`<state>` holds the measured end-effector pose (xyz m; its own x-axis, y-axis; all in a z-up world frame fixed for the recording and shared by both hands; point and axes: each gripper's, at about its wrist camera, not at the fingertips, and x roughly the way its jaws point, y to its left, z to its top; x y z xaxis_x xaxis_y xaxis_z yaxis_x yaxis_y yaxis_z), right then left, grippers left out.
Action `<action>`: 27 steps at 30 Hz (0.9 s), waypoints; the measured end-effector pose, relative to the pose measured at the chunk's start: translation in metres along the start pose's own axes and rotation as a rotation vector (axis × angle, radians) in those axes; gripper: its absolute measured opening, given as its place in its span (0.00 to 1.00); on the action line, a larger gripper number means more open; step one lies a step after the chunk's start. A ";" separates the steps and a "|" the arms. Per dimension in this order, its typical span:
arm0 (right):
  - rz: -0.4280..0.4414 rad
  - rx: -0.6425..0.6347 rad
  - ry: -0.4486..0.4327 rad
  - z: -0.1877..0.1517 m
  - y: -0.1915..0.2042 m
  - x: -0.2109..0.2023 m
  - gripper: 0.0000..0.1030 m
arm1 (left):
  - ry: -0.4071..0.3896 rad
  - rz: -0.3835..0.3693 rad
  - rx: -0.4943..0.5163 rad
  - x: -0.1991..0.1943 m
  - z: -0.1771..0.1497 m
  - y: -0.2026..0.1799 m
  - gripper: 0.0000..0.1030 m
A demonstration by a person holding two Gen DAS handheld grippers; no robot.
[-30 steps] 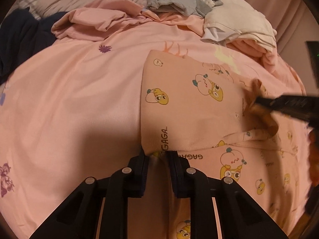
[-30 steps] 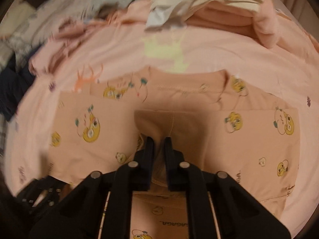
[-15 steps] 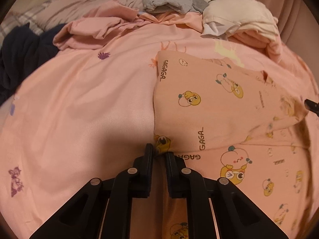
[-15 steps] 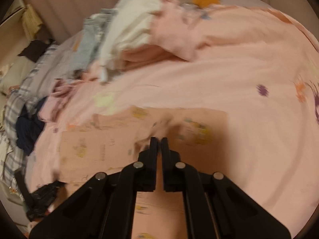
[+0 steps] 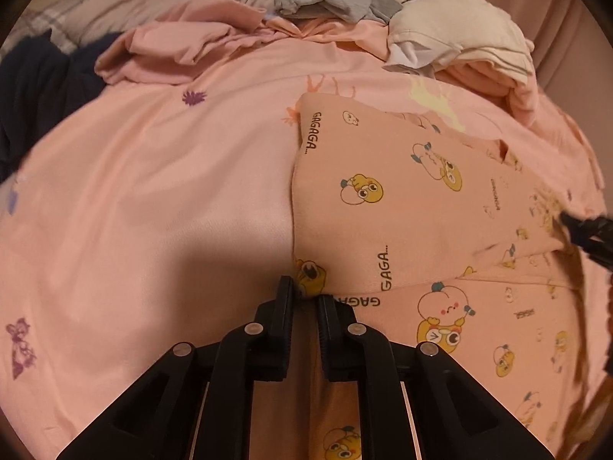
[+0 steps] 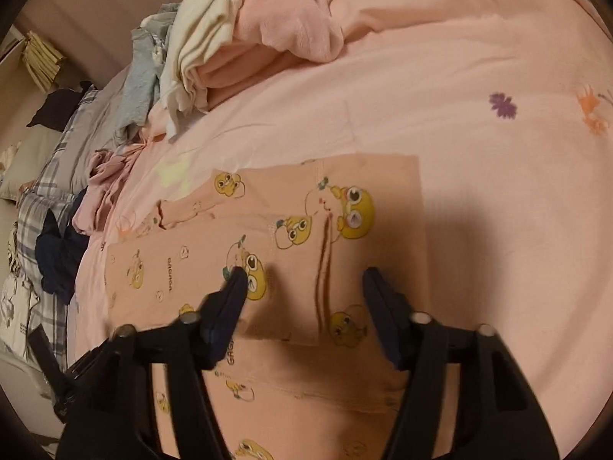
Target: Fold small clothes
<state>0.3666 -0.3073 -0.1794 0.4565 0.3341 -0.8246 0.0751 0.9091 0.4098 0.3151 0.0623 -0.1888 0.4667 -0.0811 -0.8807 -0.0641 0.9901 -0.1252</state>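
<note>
Left tool pinches the folded, duck-printed pink garment; right tool spread.

- My left gripper is matte black plastic: 2 flat fingers with ribbed inner pads, 4 silver screw heads along the angled linkage arms.
- My right gripper matches it, with dark bluish pads and silver screws.

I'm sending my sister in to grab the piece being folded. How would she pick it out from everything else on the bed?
Start at the big pink bedspread, whose clothes heap lies along its far edge. The garment lies flat by itself nearer the middle, one side folded over. Unlike the plain pieces in the heap, it is peach, printed with yellow cartoon characters and "GAGAGA".
</note>
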 end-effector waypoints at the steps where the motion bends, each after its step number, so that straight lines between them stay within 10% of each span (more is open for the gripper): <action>1: 0.009 -0.003 0.010 -0.001 0.003 0.007 0.16 | -0.002 -0.004 0.004 -0.001 -0.001 0.000 0.10; 12: 0.121 -0.011 -0.142 -0.002 -0.004 -0.025 0.04 | -0.019 0.044 0.078 -0.007 -0.001 -0.017 0.07; 27: -0.115 -0.052 -0.062 -0.013 -0.044 -0.022 0.14 | 0.022 0.151 0.211 -0.028 -0.009 -0.028 0.07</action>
<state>0.3419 -0.3511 -0.1844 0.5012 0.2121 -0.8389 0.0846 0.9528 0.2914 0.2963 0.0354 -0.1643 0.4460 0.0694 -0.8923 0.0546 0.9930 0.1046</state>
